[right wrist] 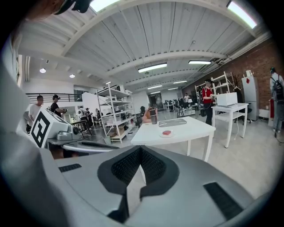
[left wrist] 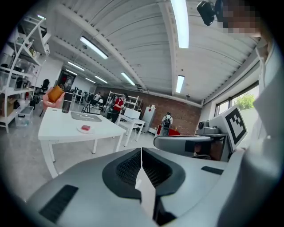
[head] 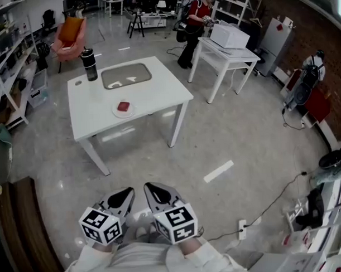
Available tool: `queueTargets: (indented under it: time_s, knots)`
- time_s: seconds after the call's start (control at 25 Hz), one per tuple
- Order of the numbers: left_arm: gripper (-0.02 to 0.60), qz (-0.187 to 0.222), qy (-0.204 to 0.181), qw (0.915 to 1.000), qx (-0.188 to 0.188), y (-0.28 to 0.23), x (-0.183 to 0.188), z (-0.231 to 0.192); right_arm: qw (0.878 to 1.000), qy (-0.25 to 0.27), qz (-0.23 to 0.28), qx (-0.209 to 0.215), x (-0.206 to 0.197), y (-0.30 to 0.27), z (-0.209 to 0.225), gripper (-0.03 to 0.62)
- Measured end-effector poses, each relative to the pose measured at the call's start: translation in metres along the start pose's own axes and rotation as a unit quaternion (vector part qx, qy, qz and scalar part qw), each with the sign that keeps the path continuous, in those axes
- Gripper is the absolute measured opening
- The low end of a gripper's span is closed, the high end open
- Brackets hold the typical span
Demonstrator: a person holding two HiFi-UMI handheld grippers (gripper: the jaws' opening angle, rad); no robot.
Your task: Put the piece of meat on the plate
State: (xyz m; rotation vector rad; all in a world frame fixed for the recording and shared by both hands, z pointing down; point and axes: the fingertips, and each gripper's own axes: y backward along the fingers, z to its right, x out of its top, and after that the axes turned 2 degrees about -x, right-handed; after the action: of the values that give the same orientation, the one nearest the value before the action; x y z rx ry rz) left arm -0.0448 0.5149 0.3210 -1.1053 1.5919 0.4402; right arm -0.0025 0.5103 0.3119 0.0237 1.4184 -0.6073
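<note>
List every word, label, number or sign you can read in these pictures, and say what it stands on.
No readable words or numbers anywhere.
Cube on the left gripper, cube on the right gripper: square black-and-white patterns, no letters.
Grey tray on the table: pale marks, too blurred to read.
Bottle: any label too small to read.

Ahead of the left claw (head: 126, 192) and right claw (head: 150, 188): two tables (head: 97, 115) (head: 223, 54), one plate (head: 115, 112), one piece of meat (head: 123, 106), one bottle (head: 90, 64), one tray (head: 126, 75).
</note>
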Motion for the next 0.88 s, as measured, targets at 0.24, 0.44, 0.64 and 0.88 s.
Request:
queueTargets:
  time_s: [0.24,0.44,0.64,0.88]
  knots:
    - [0.015,-0.007,-0.021,0.9997,0.008,-0.007,0.0,-0.003,0.999,-0.02,0.016,0.029,-0.002,0.0,0.001,0.015]
    - [0.015,0.004,0.004,0.9999,0.01,-0.014,0.001,-0.002,0.999,-0.018,0.006,0.034,-0.006,0.003,0.009,0.015]
    - [0.015,0.004,0.015,0.9999,-0.006,-0.035,-0.007,0.016,0.999,-0.018,-0.003,0.037,-0.016,0.001,0.025,0.014]
    - [0.015,0.006,0.032,0.9995,0.005,-0.046,-0.014,0.026,0.998,-0.036,-0.006,0.048,-0.024,0.008,0.038,0.015]
